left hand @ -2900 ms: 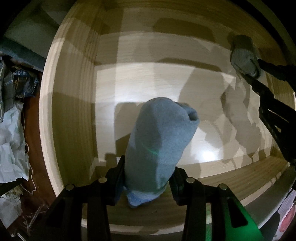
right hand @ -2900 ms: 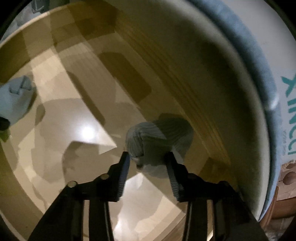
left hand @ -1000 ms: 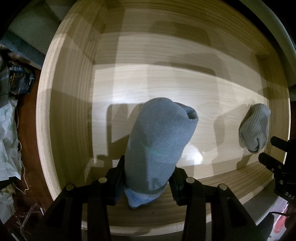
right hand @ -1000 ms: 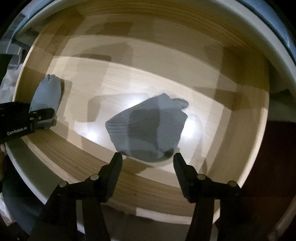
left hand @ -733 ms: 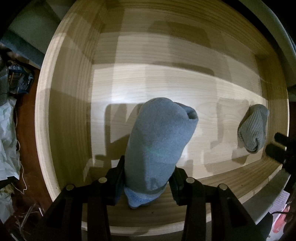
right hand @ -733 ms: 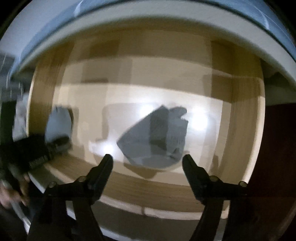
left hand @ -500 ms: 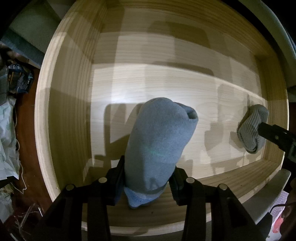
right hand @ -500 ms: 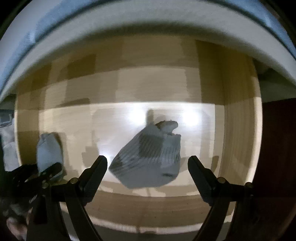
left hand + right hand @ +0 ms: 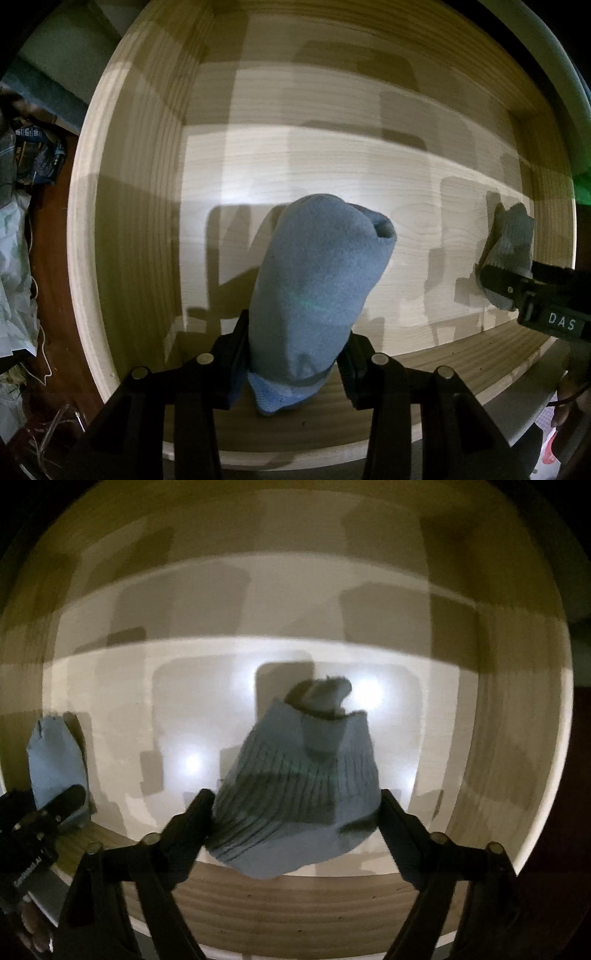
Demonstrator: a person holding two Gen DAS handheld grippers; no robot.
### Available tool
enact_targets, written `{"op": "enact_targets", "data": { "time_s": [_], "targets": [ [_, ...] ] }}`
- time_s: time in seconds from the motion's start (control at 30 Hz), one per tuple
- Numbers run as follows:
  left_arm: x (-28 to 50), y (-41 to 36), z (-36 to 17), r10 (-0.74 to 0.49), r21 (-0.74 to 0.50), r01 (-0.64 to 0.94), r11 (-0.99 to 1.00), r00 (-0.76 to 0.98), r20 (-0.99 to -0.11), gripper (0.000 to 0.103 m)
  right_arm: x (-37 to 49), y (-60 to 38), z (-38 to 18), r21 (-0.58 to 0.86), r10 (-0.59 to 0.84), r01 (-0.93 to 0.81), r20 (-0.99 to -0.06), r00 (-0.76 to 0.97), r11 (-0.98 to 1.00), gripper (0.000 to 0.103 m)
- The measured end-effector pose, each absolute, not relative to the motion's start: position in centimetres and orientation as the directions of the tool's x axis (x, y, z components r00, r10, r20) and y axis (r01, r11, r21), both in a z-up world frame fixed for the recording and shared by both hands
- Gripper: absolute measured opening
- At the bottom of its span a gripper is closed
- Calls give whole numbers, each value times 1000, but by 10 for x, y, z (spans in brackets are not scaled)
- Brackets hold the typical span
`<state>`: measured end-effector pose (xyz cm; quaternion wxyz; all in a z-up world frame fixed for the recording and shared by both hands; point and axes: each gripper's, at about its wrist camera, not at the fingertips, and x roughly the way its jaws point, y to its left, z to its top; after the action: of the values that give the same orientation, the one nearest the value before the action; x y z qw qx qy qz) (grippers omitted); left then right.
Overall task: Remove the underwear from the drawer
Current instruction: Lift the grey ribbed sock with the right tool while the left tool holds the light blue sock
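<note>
My left gripper (image 9: pixel 293 345) is shut on a rolled blue-grey piece of underwear (image 9: pixel 317 280), held over the pale wooden drawer (image 9: pixel 122 221). In the right wrist view, a ribbed grey rolled piece (image 9: pixel 299 786) lies between the wide-open fingers of my right gripper (image 9: pixel 295 808), on the drawer floor near the front wall. I cannot tell whether the fingers touch it. The same ribbed piece (image 9: pixel 511 247) shows at the right in the left wrist view, with the right gripper's fingers (image 9: pixel 506 282) around it. The left gripper's piece (image 9: pixel 55 760) shows at the left in the right wrist view.
The drawer floor (image 9: pixel 332 166) holds nothing else. The drawer's front wall (image 9: pixel 295 901) runs just under both grippers. Crumpled paper and packaging (image 9: pixel 22 206) lie on the dark floor left of the drawer.
My right gripper has moved forward and down to the ribbed grey piece, which now sits between its open fingers. My left gripper has stayed put with its blue-grey piece.
</note>
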<state>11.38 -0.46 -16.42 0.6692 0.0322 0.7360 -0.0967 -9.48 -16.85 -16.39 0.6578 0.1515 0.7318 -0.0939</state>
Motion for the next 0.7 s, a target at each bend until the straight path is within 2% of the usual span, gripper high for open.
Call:
{"op": "enact_targets", "data": {
  "time_s": [0.3,0.7],
  "targets": [
    [114,-3,-163,-81,-98,169,981,-102,-991,42,-102,-176,-164,94,135,316,-985,-110,944,58],
    [111,-5,-159,-67,-79,168,983,-78,-995,40,-122,-177,-167,102,134,321,-988,-77,942,54]
  ]
}}
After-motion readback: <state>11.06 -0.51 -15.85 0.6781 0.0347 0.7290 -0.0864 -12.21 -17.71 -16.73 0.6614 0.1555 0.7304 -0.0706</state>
